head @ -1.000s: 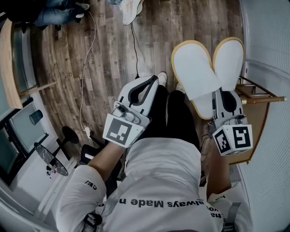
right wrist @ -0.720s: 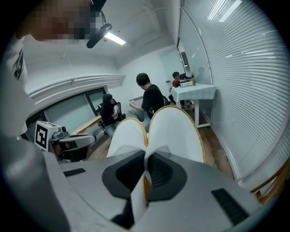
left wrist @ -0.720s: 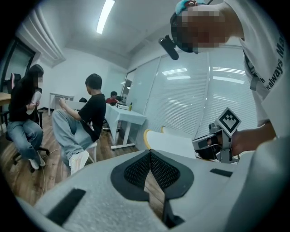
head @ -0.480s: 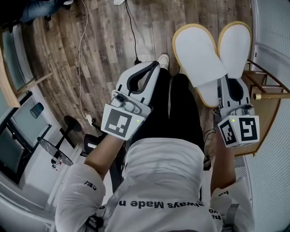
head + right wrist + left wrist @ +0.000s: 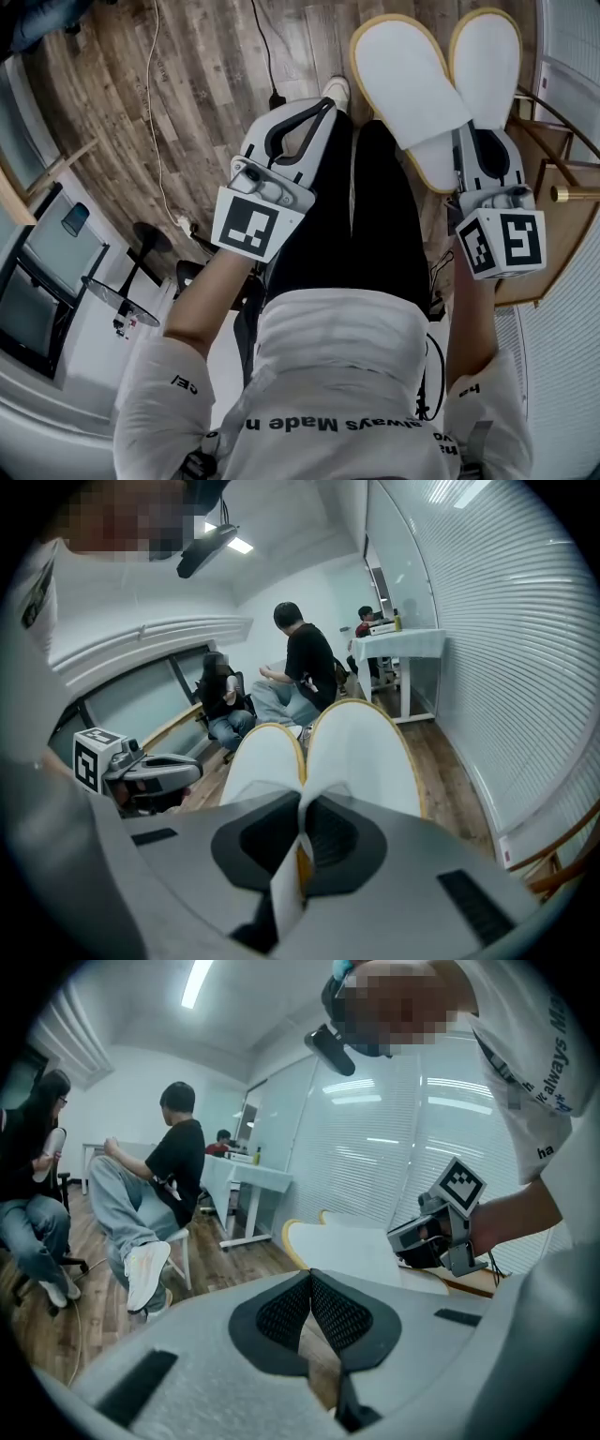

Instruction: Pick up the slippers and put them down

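**While the right gripper [image 5: 462,141] pinches both slippers [image 5: 412,80], the left gripper [image 5: 326,105] is closed on nothing**

Head view: the white, yellow-edged slippers fan out from the right jaws above the wooden floor [image 5: 216,75], beside the person's black-trousered legs [image 5: 375,225].

Left gripper view: its mesh pads [image 5: 286,1312] meet at the tips, with nothing between them.

Right gripper view: the jaws stand narrow, clamped on the slippers' near ends.

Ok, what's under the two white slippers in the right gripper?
Brown wooden plank floor shows around the white, yellow-edged slippers, pinched at one end by the right gripper. The patch directly beneath them is covered, so anything lying there cannot be seen.
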Available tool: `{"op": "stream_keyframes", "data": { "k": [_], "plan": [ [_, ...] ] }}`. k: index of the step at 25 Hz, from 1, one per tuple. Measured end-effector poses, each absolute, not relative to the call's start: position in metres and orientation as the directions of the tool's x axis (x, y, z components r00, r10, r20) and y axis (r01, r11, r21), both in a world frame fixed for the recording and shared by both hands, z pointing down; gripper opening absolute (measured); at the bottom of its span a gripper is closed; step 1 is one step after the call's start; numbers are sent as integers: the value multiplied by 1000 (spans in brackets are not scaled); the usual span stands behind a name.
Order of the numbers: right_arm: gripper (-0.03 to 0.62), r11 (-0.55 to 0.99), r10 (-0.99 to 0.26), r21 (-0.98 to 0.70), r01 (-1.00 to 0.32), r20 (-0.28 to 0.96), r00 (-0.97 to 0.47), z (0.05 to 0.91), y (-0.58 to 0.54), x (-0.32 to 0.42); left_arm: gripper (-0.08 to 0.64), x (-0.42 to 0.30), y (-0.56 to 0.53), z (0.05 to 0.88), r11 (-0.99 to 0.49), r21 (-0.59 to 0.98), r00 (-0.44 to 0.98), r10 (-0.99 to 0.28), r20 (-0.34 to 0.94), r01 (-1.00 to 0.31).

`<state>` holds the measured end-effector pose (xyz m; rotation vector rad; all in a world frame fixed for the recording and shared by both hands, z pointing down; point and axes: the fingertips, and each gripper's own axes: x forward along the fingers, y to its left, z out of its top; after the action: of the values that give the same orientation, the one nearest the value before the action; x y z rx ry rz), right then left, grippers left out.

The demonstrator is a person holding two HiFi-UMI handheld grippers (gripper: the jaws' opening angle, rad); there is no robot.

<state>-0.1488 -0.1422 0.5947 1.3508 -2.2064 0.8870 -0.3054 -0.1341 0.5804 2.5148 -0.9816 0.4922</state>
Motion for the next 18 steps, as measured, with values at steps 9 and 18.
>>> {"op": "stream_keyframes", "data": {
  "k": [9, 18],
  "plan": [
    [21, 310, -613, -301, -902, 662, -432, 658, -143, -145, 11, -300, -137, 640, -663, 275, 696, -528, 487, -696],
    [21, 297, -597, -308, -904, 679, -428, 725, -138, -138, 11, -295, -130, 701, -663, 286, 694, -501, 518, -692]
  ]
}}
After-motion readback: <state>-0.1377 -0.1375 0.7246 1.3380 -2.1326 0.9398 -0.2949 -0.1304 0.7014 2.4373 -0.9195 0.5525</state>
